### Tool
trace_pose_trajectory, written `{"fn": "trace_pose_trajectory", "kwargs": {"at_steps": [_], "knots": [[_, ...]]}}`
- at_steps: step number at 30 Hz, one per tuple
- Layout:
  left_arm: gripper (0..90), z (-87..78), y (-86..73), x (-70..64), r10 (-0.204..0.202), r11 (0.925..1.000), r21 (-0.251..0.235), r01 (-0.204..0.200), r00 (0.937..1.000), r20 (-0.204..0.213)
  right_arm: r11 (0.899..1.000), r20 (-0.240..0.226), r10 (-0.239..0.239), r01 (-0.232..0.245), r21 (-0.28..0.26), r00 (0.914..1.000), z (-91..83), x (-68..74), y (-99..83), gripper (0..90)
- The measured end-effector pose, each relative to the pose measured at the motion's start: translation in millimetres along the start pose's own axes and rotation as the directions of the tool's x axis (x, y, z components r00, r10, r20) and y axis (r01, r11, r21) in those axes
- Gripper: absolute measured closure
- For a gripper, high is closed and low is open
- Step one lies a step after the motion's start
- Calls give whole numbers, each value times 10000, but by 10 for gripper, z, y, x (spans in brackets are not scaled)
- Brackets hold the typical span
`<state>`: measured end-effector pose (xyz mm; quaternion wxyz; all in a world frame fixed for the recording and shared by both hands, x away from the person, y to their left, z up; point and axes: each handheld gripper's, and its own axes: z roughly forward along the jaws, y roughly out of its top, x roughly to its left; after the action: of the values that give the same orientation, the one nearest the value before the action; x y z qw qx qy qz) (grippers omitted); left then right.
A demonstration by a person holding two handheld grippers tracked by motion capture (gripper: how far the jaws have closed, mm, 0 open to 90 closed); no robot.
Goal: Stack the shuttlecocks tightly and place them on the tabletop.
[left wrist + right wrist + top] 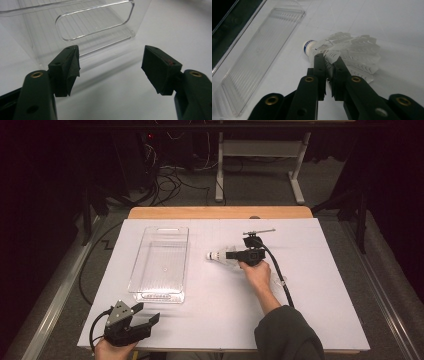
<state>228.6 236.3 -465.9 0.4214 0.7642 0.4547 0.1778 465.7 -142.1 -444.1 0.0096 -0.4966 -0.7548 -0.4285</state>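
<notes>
You've got the shuttlecock (342,51) pinched in the right tongs (329,62) by a feather of the skirt, jaws nearly closed on it, just behind the white cork nose with the blue band. From above it sits near the middle of the white surface (310,320), a little right of the clear plastic bin (161,265), cork pointing at the bin. I can't tell if it's lifted yet or still lying on the sheet.

My guess is the bin is where it goes, so a few tips:

- Feathers are flimsy. Don't squeeze harder, that just bends them. Keep pressure light and steady.
- Lift straight up before you go sideways, so the skirt doesn't drag.
- The bin wall is tall and see-through, easy to misjudge. Clear the rim properly before lowering.
- Lower it close to the ribbed floor and then let go. Dropped from height, it'll probably bounce or roll.

Your left tongs (111,63) are wide open and holding nothing, parked near the bin's short end with the handle slot. If the bin slides, use them to steady that end.
</notes>
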Motion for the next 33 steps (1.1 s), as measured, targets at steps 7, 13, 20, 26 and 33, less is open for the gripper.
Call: {"fn": "trace_pose_trajectory", "kwargs": {"at_steps": [7, 13, 20, 26, 33], "knots": [[314, 12, 1, -4, 28, 10000, 85, -28, 10000, 88, 10000, 145, -8, 6, 90, 9999, -36, -18, 1, 780], [311, 9, 0, 0, -9, 10000, 58, 9, 10000, 83, 10000, 295, -47, 46, 48, 9996, -84, -23, 6, 760], [309, 2, 3, -5, -10, 10000, 10, 9, 10000, 80, 9998, 395, -213, 211, 59, 9990, -142, 6, -1, 731], [307, 8, 5, -8, -29, 10000, 22, 29, 10000, 94, 9995, 489, -312, 314, -21, 9983, -209, 11, -6, 696], [307, 13, 6, -10, -22, 10000, 40, 22, 10000, 87, 9992, 567, -393, 399, -92, 9976, -266, 17, -18, 683]]}}
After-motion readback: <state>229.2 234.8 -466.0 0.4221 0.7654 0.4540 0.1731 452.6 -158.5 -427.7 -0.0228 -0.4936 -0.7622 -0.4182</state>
